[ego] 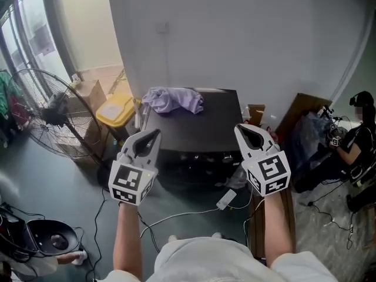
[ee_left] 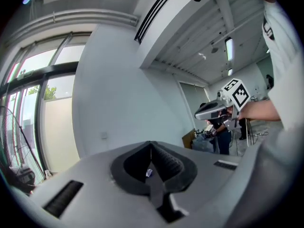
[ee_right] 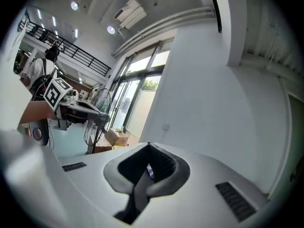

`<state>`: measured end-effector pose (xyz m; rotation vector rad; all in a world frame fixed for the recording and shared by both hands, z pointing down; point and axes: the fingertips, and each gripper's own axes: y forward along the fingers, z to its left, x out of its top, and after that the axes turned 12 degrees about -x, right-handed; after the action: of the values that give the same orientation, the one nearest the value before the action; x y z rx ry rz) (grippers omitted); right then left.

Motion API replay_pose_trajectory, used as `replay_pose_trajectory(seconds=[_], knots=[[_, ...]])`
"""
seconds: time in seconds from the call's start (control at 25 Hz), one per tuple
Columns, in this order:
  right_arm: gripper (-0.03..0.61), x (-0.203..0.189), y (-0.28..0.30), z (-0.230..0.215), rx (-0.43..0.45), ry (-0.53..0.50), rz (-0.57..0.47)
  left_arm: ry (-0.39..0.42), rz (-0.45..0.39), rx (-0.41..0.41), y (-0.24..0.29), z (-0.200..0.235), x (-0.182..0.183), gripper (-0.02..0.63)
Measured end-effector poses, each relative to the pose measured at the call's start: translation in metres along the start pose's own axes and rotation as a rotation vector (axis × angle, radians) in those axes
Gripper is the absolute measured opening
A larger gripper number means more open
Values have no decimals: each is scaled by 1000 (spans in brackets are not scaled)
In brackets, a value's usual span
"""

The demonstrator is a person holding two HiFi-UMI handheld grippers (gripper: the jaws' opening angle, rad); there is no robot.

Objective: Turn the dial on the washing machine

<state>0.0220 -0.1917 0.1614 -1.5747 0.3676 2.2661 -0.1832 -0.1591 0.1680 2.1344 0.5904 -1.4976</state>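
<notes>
Black and glossy, the washing machine (ego: 194, 135) stands against the wall at twelve o'clock from the person. A crumpled purple cloth (ego: 173, 100) lies on its lid toward eleven. A dark control strip (ego: 200, 156) runs along the front edge. The dial should sit there, but it is too small and dark to single out.

The left gripper (ego: 155, 134) hangs at nine o'clock of the machine's front, the right gripper (ego: 239, 128) at three. Both are level and pointed at the wall. Each gripper's own view shows its jaws pressed together with nothing between them, only wall beyond. Neither touches the machine.

Holding both tools clenched, empty and either side of the panel looks like a neutral carrying pose, not a grip. It fits an approach to the dial as well as a retreat from it. How the dial is set cannot be read.

A yellow bin (ego: 116, 109) stands at nine o'clock of the machine, beside a floor fan (ego: 47, 113).
</notes>
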Motion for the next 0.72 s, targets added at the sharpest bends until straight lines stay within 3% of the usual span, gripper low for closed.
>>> replay_pose_trajectory(seconds=[0.2,0.72], knots=[[15,10,1,3,5,-21,-11,35,-29,7,-7,5,17,15],[14,3,11,-3,-30,-72,14,32,-18,1,-1,12,13,15]])
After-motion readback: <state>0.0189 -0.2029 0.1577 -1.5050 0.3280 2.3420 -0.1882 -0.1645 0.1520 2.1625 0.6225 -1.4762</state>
